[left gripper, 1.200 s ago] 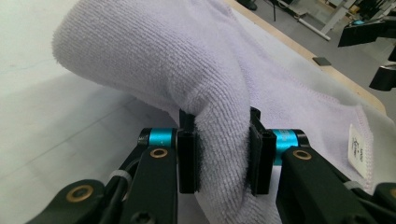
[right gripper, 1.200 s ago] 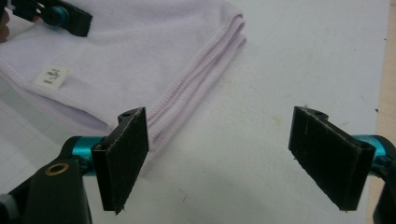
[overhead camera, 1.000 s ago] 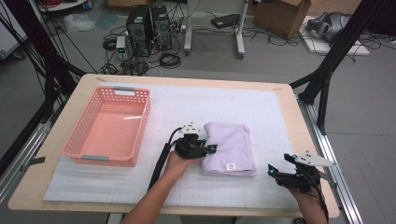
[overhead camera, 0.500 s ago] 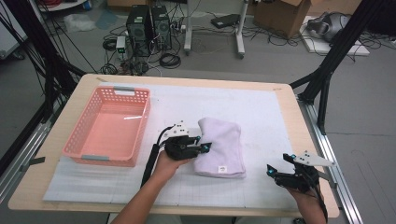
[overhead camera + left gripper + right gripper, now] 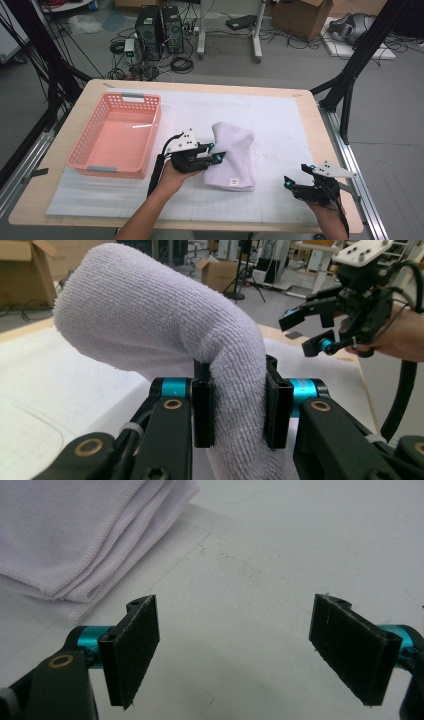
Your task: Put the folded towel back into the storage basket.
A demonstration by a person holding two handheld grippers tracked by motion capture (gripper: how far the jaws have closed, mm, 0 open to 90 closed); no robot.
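Note:
A folded pale lilac towel lies near the middle of the white mat, its left side lifted off the surface. My left gripper is shut on that raised edge; in the left gripper view the terry cloth bulges up between the two black jaws of the left gripper. At the mat's front right my right gripper stands open, nothing between its pads. In the right gripper view the towel's stacked hems lie at the upper left, apart from the right gripper.
A pink plastic basket sits on the left of the table, close to my left hand. The white gridded mat covers most of the wooden tabletop. Beyond the far edge stand computer towers, cables and boxes on the floor.
My left gripper has dragged the towel leftward toward the basket and raised its held edge, so the towel now humps up. The right gripper has stayed put and open.

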